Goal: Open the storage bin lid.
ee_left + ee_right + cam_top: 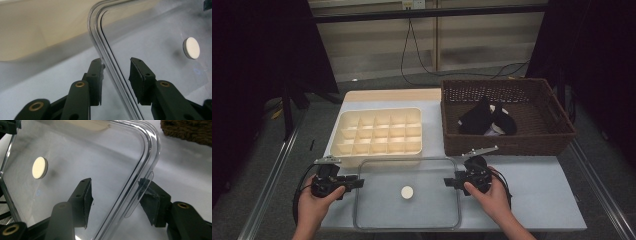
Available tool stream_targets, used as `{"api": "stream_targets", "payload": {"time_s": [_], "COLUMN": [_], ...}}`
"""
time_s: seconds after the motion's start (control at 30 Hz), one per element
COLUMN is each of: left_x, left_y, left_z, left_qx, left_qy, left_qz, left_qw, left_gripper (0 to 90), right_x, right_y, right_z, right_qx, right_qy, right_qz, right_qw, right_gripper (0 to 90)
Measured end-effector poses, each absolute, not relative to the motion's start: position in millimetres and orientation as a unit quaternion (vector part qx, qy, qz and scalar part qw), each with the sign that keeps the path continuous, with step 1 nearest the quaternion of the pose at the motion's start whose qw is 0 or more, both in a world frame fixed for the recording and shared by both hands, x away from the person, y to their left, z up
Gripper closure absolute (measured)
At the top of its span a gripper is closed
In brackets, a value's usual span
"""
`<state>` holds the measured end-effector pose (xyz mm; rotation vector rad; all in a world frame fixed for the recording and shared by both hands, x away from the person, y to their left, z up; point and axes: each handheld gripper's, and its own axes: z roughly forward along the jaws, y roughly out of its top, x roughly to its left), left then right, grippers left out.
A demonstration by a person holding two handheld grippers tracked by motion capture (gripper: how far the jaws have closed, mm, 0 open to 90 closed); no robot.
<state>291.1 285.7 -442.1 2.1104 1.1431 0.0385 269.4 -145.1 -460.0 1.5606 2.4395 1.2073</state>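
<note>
Lying flat near table's front edge, centred: clear rectangular plastic lid (pixel 407 220) w/ small white round disc (pixel 407 192) at its middle. Straddling lid's left rim: left gripper (pixel 360 183), jaws partway open, one pad just touching rim, other standing off, not clamping. Straddling lid's right rim by its small tab: right gripper (pixel 446 182), jaws partway open, gaps showing both sides, gripping nothing. Sitting just behind lid: cream plastic compartment tray (pixel 378 133). Sitting at back right corner: brown wicker basket (pixel 507 145) w/ black cloth items (pixel 487 120) inside.
</note>
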Motion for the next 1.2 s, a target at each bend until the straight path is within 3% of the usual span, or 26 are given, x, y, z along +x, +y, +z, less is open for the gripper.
{"api": "stream_targets", "payload": {"time_s": [0.33,0.37,0.43,0.57,0.87,1.2], "left_x": [294.7,295.3,297.4,298.1,296.9,299.6], "left_y": [283.1,282.0,279.3,278.8,271.0,261.3], "left_z": [-447.0,-447.9,-451.3,-447.1,-447.3,-447.3], "left_qx": [0.819,0.822,0.819,0.818,0.825,0.833], "left_qy": [0.438,0.437,0.44,0.433,0.405,0.389], "left_qz": [0.025,0.031,0.04,0.052,0.051,0.048], "left_qw": [0.368,0.364,0.366,0.376,0.39,0.391], "left_gripper": [58.5,56.8,44.8,35.6,20.7,13.3], "right_x": [269.0,268.9,269.4,269.8,270.1,271.9], "right_y": [-143.6,-143.4,-143.6,-146.4,-153.3,-159.8], "right_z": [-460.6,-460.7,-460.4,-458.4,-455.9,-456.0], "right_qx": [0.5,0.5,0.5,0.503,0.497,0.482], "right_qy": [0.775,0.775,0.774,0.769,0.772,0.783], "right_qz": [0.386,0.385,0.386,0.392,0.395,0.392], "right_qw": [0.021,0.024,0.031,0.038,0.04,0.039], "right_gripper": [43.7,43.6,41.5,37.7,26.4,16.9]}}
